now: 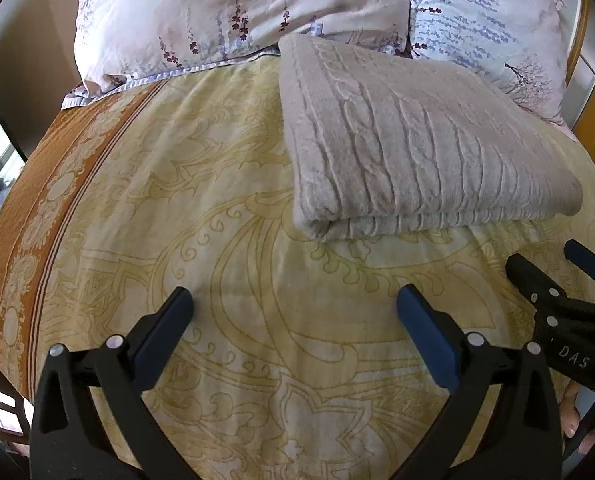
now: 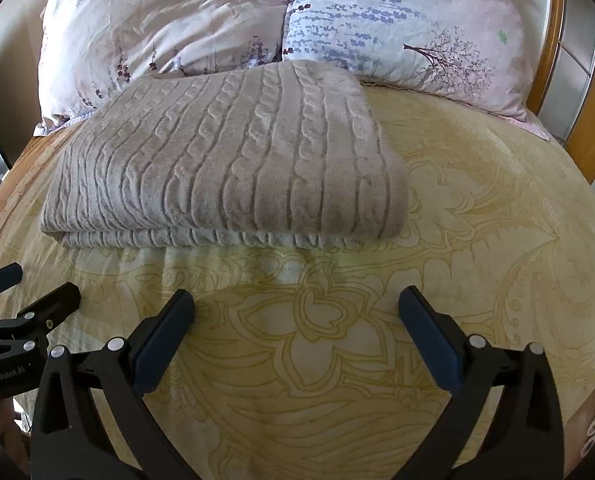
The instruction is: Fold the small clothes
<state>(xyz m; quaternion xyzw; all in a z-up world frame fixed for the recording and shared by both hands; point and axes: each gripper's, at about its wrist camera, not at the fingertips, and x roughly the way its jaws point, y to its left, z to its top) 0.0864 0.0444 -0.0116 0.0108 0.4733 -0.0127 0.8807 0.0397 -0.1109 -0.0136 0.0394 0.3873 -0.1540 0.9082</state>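
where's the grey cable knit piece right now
The folded grey knit lies on the yellow bedspread, just before the two pillows, ahead of both open grippers.

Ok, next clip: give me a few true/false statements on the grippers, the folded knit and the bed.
1. The left gripper is open and holds nothing. True.
2. The right gripper is shut on the knit. False: it is open, short of it.
3. The grey cable-knit piece lies folded on the yellow bedspread. True.
4. The knit is spread out flat in one layer. False: stacked layers show at its near edge.
5. Two floral pillows lie behind it. True.
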